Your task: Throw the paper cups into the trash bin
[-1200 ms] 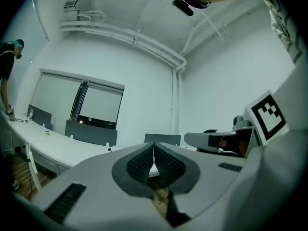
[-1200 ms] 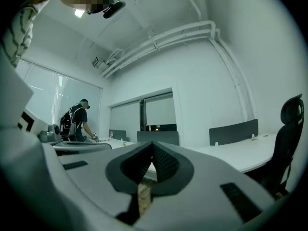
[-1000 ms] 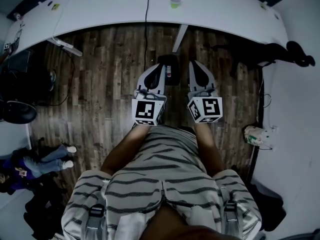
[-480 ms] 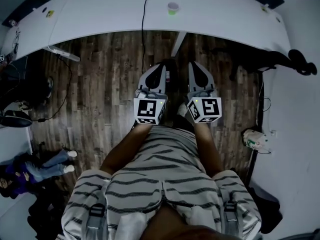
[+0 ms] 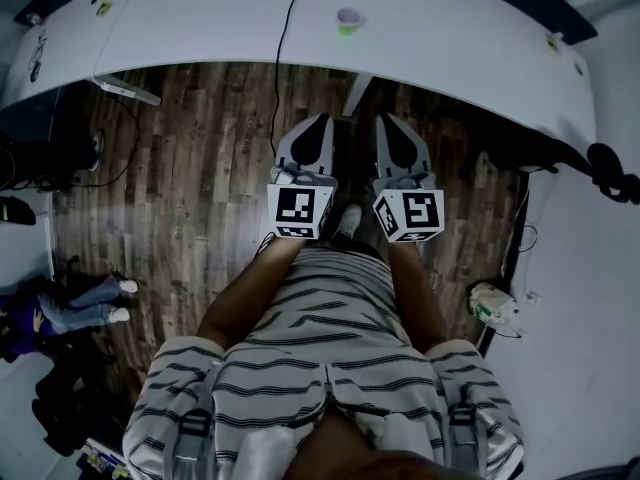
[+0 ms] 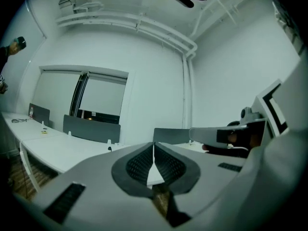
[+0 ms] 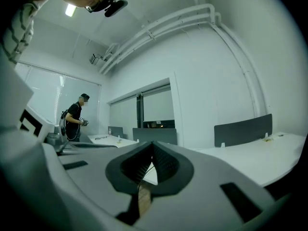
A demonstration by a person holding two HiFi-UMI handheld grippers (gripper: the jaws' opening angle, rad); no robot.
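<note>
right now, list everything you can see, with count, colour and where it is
paper cup: one, pale with a green base, on the table near its front edge
table: one, white, long, across the top of the head view
cable: one, black, running off the table to the floor
floor: dark wood planks
bundle: one, whitish, on the floor at right
seated person: one, blue trousers, on the floor at left
standing person: one, dark top, left in the right gripper view
desk screens: several, grey, upright on the desks
shoe: one, white, between the marker cubes
shirt: one, striped, bottom centre
left claw: grey, shut, empty
right claw: grey, shut, empty
</note>
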